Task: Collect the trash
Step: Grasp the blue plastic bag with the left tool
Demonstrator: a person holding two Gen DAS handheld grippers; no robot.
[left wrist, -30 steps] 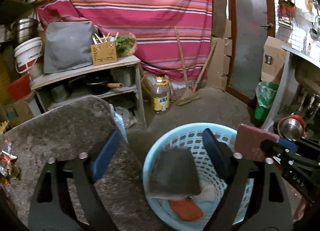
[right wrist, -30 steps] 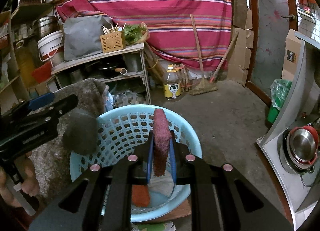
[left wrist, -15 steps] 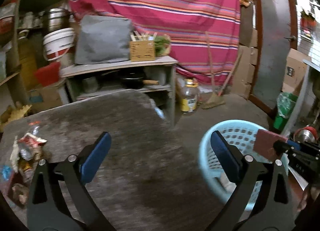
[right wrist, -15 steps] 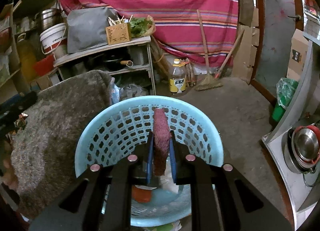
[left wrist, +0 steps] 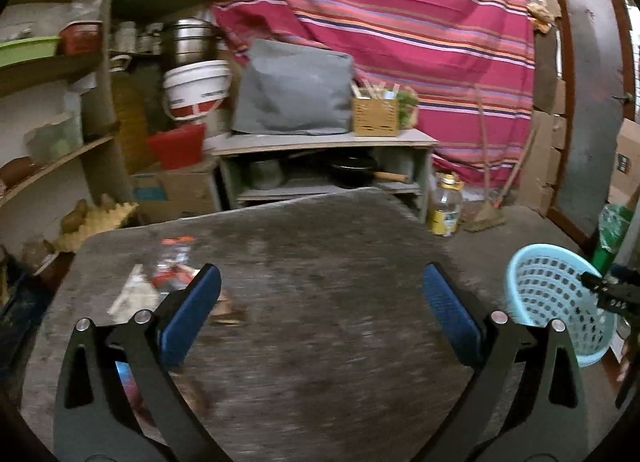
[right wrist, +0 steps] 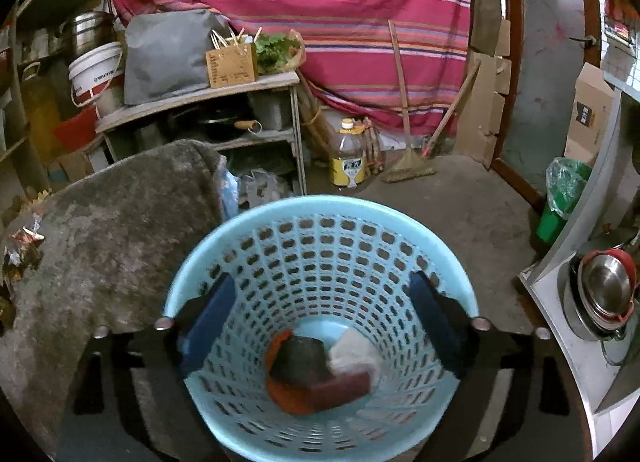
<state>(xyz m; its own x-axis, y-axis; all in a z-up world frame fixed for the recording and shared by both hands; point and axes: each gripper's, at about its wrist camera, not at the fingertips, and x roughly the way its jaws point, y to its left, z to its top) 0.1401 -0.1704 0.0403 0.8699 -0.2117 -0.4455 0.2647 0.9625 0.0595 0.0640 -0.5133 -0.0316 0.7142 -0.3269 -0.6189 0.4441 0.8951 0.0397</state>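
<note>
Now mid-cycle: right gripper [right wrist: 320,326] is opening, nothing between its jaws, the maroon block [right wrist: 340,384] lying in the blue basket [right wrist: 320,206]. Left gripper [left wrist: 320,314], jaws wide and empty, faces the wrappers [left wrist: 160,278] on the grey table [left wrist: 320,246]; next it must close on one.

My left gripper [left wrist: 320,310]: two black angular arms with cut-out slots, each bearing two round silver screws and ending in a flat blue pad [left wrist: 191,318]. My right gripper [right wrist: 322,318]: the same black frame, silver screws and blue pads [right wrist: 434,320]; seen from the left camera, its black body carries white lettering, too blurred to read.
</note>
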